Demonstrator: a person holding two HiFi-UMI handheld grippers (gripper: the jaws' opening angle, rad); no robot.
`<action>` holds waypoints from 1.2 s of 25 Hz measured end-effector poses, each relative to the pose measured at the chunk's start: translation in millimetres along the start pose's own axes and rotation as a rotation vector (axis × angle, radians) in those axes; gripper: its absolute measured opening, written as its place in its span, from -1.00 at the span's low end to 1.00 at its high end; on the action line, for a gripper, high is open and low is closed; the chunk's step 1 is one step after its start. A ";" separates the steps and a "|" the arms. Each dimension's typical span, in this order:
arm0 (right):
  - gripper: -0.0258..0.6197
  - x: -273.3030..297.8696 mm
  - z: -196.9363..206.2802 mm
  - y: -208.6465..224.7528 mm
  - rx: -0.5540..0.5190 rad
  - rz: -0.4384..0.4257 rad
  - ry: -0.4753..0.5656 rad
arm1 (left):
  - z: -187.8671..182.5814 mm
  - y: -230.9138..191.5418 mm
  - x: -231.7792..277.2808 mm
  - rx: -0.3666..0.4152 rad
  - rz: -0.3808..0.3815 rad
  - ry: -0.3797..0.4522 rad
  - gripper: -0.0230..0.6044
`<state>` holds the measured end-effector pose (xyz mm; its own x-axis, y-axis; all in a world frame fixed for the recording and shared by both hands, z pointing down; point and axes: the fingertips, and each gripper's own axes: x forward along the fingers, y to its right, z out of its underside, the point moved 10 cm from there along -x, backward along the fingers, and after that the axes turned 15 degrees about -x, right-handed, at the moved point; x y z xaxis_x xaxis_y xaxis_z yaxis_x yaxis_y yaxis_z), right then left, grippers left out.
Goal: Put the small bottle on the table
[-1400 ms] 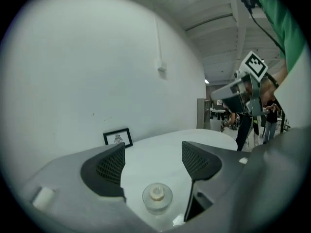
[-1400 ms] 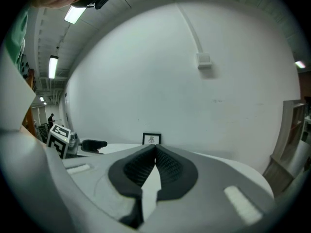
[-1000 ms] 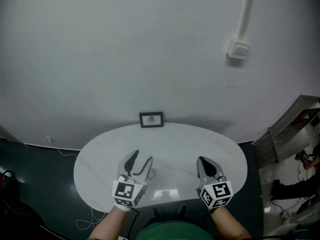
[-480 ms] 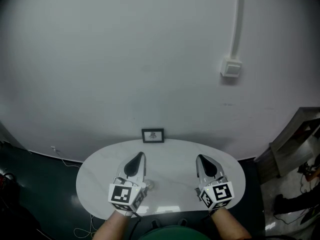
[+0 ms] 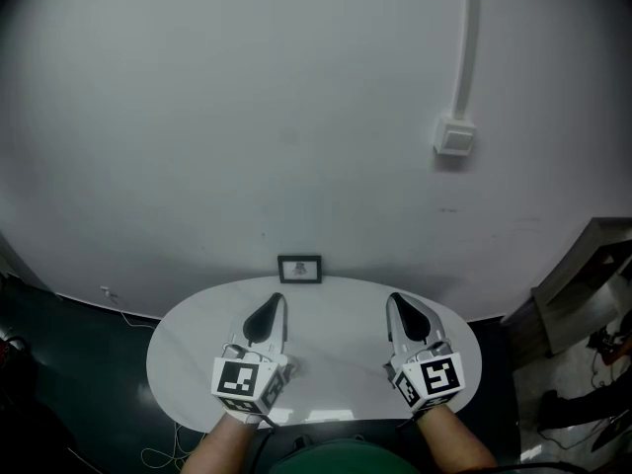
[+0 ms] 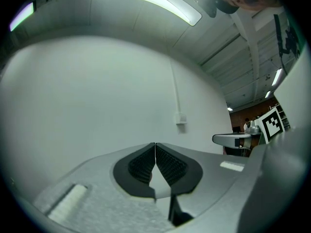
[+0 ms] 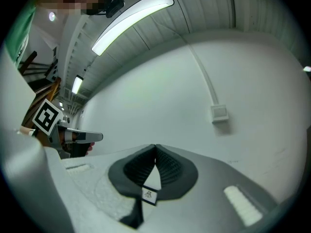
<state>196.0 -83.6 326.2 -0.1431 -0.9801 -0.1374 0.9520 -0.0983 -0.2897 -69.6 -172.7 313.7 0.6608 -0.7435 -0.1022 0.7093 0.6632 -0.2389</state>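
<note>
Left gripper [image 5: 277, 303] and right gripper [image 5: 392, 300] are being held with fingers together, empty, while the small bottle [image 5: 289, 367], faintly showing on the table [image 5: 336, 309] just beside the left one, is probably light and tippy, best pinched mid-body.

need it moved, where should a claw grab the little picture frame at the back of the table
Grip the picture frame by its two side edges, coming level from the near side. It stands upright at the far edge of the table, close to the wall, so a claw likely cannot get behind it; both sides look free.
</note>
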 end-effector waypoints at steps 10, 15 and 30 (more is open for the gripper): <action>-0.91 11.1 3.5 -3.3 -0.011 -0.018 -0.010 | 3.3 -12.0 5.4 -0.004 -0.031 -0.015 -0.88; -0.91 13.8 4.9 -8.3 -0.008 -0.026 -0.017 | 3.6 -16.5 2.6 0.010 -0.034 -0.014 -0.88; -0.91 14.9 3.7 -16.4 0.005 -0.032 -0.017 | 3.1 -24.4 -6.7 0.027 -0.049 -0.025 -0.88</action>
<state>179.2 -97.3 332.5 -0.1690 -0.9793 -0.1115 0.9484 -0.1308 -0.2888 -90.6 -183.7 323.2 0.6305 -0.7733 -0.0671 0.7474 0.6282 -0.2164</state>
